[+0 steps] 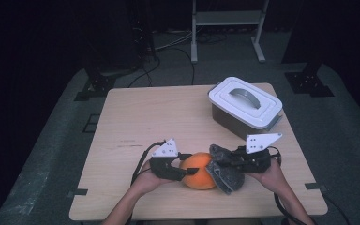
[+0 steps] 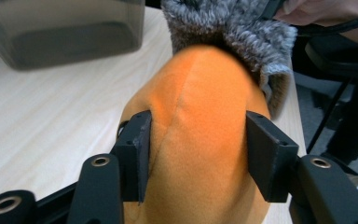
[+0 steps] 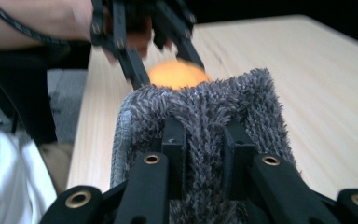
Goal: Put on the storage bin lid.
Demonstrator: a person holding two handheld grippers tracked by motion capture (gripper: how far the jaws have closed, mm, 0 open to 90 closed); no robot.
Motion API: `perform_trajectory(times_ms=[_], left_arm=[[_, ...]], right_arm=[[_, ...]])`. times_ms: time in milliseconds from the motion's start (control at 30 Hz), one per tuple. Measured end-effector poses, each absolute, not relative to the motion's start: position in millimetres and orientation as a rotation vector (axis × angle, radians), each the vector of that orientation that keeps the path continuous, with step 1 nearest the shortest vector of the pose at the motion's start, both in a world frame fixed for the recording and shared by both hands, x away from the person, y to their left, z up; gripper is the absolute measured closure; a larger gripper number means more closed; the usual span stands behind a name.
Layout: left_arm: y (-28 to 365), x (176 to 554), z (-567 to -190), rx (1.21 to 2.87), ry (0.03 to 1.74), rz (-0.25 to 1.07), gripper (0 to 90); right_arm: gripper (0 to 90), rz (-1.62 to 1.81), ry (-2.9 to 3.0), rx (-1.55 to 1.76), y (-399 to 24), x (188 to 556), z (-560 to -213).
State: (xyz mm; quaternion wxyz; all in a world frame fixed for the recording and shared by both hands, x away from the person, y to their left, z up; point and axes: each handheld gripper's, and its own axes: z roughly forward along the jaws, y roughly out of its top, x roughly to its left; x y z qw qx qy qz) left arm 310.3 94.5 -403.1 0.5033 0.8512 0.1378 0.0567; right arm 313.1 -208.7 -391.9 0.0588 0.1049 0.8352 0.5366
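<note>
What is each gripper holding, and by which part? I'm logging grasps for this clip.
The left gripper clamps the orange plush across its sides near one end. The right gripper pinches a fold of the grey fuzzy cloth.

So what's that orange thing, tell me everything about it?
The orange thing looks like a soft, rounded plush ball of felt-like fabric with a stitched seam. It lies near the table's front edge. The left gripper squeezes its sides, and a fuzzy grey cloth, pinched by the right gripper, presses against its far end.
</note>
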Motion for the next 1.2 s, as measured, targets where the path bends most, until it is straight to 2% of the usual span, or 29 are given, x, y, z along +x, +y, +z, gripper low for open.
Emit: perform_trajectory(times_ms=[100,233,433,533,600,733,800,1000,1200], left_arm=[[97.6,309.4,-398.6,2.061,0.325,0.159,47.5],[105.7,314.3,-404.2,2.049,0.333,0.115,44.9],[108.7,320.3,-409.7,2.022,0.339,0.115,21.7],[112.0,326.8,-418.0,2.003,0.369,0.040,17.6],[113.0,328.9,-420.9,2.001,0.362,0.005,18.7],[112.0,325.7,-418.1,2.012,0.361,0.016,40.9],[110.7,323.2,-410.7,2.018,0.380,0.034,45.8],[104.1,313.9,-394.0,2.042,0.371,0.107,48.4],[110.9,316.5,-398.6,2.051,0.376,0.090,47.8]], right_arm=[[73.9,1.574,2.557,0.311,-201.2,312.5,-394.1],[73.9,1.545,2.609,0.339,-203.8,317.1,-406.6],[73.9,1.536,2.643,0.351,-207.8,318.0,-413.9],[73.9,1.544,2.648,0.356,-209.6,319.5,-415.5],[73.9,1.542,2.651,0.354,-209.3,320.0,-415.8],[73.8,1.538,2.645,0.371,-208.9,320.3,-415.1],[74.0,1.547,2.614,0.372,-207.4,318.7,-409.8],[74.4,1.666,2.532,0.289,-190.1,309.9,-391.6],[74.7,1.569,2.596,0.313,-189.2,313.4,-407.2]])
